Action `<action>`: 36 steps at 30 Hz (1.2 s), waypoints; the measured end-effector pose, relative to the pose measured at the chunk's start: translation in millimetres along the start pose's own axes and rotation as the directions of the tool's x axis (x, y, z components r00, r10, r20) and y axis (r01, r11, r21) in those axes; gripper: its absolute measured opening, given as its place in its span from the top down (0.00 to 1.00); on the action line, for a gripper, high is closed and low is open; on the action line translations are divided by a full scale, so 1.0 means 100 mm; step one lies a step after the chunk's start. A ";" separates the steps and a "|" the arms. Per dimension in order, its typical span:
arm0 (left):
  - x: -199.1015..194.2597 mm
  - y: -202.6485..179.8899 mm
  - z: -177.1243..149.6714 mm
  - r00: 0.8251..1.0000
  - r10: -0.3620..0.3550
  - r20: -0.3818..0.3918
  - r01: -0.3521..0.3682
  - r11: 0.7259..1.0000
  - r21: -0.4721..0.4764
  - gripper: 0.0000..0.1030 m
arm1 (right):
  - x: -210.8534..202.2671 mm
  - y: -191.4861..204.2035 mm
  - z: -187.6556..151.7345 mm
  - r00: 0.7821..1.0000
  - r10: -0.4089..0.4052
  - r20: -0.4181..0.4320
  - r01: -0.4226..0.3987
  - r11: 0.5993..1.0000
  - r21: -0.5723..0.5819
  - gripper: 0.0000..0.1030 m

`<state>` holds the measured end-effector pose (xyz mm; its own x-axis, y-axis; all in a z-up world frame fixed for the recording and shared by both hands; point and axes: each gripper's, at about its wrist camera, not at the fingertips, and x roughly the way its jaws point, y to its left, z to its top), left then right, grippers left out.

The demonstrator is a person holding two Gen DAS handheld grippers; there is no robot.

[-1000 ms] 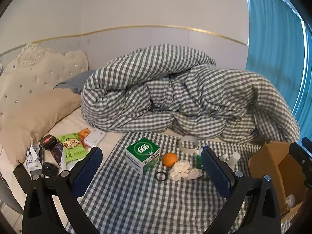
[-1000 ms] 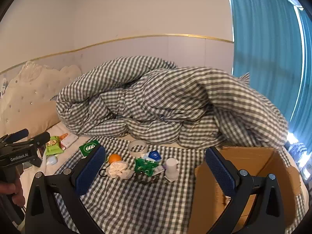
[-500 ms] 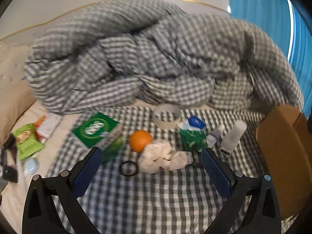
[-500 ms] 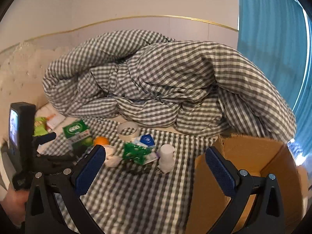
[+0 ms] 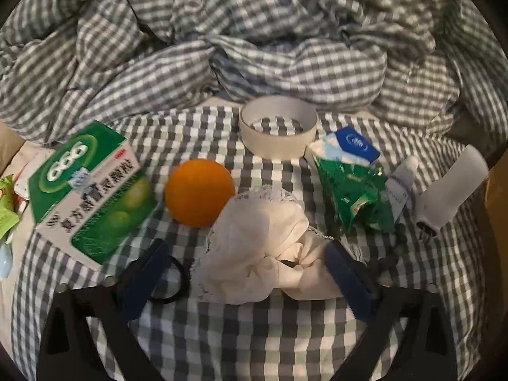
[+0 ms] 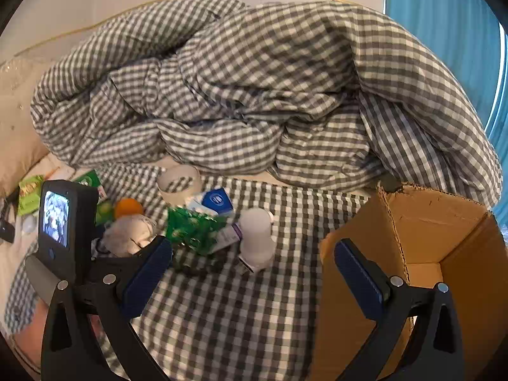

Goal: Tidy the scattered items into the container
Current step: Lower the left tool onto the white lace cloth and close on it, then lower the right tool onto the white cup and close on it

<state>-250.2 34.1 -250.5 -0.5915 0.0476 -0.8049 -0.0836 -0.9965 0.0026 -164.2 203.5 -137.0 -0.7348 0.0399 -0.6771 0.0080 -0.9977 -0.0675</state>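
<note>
now lower, left tool [image 5: 244, 273] open astride white cloth [image 5: 263, 247]

Left of the left claw [image 5: 244, 273], a green-and-white medicine box [image 5: 92, 190]; ahead, a round orange fruit [image 5: 199, 193] and crumpled white cloth [image 5: 263, 247] on the grey-and-white gingham sheet [image 5: 254, 333].

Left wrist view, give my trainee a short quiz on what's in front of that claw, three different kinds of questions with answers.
1. True or false: the left claw is shut on the round orange fruit.
2. What lies between its open fingers? A) crumpled white cloth B) white tape ring C) green-and-white medicine box
3. Fill in: the open brown cardboard box shows best in the ____ wrist view.

Key: 1 false, it is open and apart from the fruit; 2 A; 3 right.
</note>
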 end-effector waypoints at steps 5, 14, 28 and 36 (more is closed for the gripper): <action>0.00 0.00 -0.03 1.000 -0.020 -0.014 0.020 1.000 -0.003 0.80 | 0.14 -0.01 -0.01 1.000 -0.020 -0.022 0.020 1.000 -0.001 0.00; -0.44 0.27 -0.02 0.996 -0.021 0.087 0.026 0.998 -0.051 0.91 | 0.48 0.01 0.06 0.998 -0.051 -0.042 0.050 0.998 -0.030 0.00; -1.21 0.69 0.02 0.979 -0.040 0.200 0.061 0.993 -0.101 0.91 | 1.41 0.02 0.11 0.979 -0.067 -0.191 0.055 0.996 -0.070 0.55; -1.22 0.65 0.01 0.979 -0.047 0.200 0.069 0.992 -0.101 0.91 | 1.36 0.03 0.06 0.977 -0.050 -0.207 0.038 0.997 -0.061 0.70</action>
<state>-183.7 -36.1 -151.3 -0.7354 0.1075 -0.6690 -0.0423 -0.9927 -0.1130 -268.3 205.4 -224.3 -0.5778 0.1004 -0.8100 0.0213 -0.9902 -0.1379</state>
